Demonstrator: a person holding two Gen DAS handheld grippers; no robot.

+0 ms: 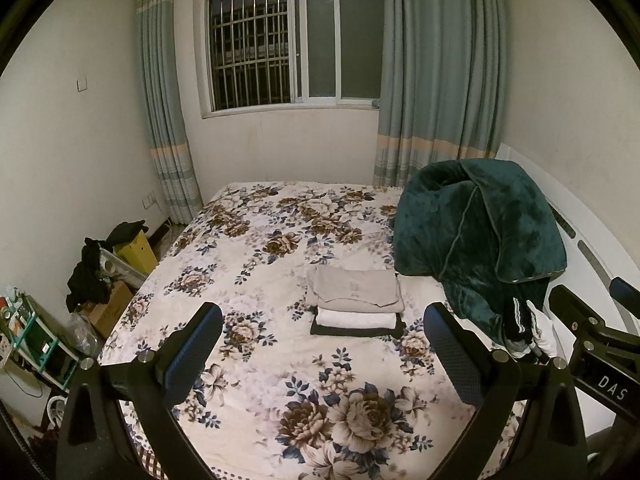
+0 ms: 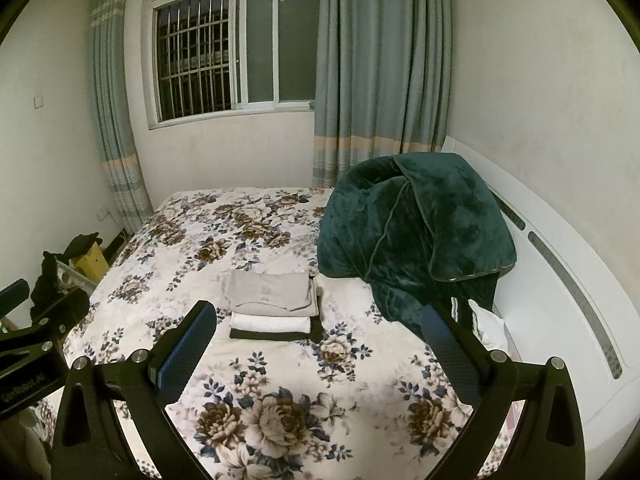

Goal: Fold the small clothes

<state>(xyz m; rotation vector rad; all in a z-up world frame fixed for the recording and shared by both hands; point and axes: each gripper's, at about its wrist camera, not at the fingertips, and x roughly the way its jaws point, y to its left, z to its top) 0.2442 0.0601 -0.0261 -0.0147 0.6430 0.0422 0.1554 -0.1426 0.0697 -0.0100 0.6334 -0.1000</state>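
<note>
A stack of folded clothes lies mid-bed: a beige piece on top, a white one under it, a black one at the bottom. More clothes, dark with white stripes and a white piece, lie at the right by the green blanket. My left gripper is open and empty, held above the bed in front of the stack. My right gripper is open and empty, likewise short of the stack.
A bunched dark green blanket fills the bed's right side against the white headboard. The floral bedspread covers the bed. Boxes and dark clothes crowd the floor at left. Window and curtains stand behind.
</note>
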